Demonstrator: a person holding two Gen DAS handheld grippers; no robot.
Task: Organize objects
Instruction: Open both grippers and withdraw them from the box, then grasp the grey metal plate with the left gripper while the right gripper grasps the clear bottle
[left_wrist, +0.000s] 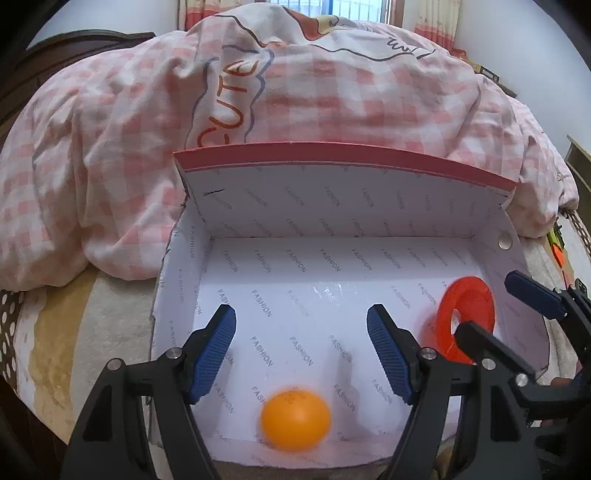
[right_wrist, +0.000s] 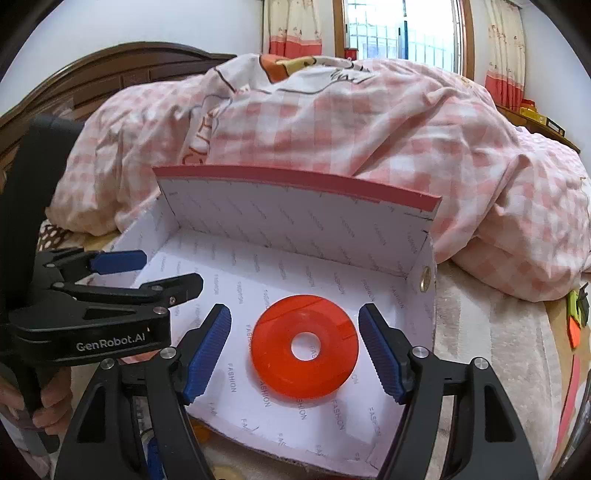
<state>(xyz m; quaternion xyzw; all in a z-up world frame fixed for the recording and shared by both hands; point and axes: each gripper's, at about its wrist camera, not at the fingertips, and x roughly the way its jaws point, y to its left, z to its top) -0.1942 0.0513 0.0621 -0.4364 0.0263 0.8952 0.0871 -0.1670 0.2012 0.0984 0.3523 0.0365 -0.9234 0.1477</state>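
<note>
An open white box printed "FASHION", with a red-edged lid standing up at the back, lies on a bed. An orange ball lies blurred on the box floor near the front, just below my open, empty left gripper. A red flat ring lies on the box floor between the open jaws of my right gripper, apart from both pads. The ring also shows in the left wrist view, at the box's right side. The left gripper also shows at the left of the right wrist view.
A pink checked quilt is heaped behind the box. The bed's cover lies to the left and its dark wooden headboard stands behind. Small orange and green items lie at the far right.
</note>
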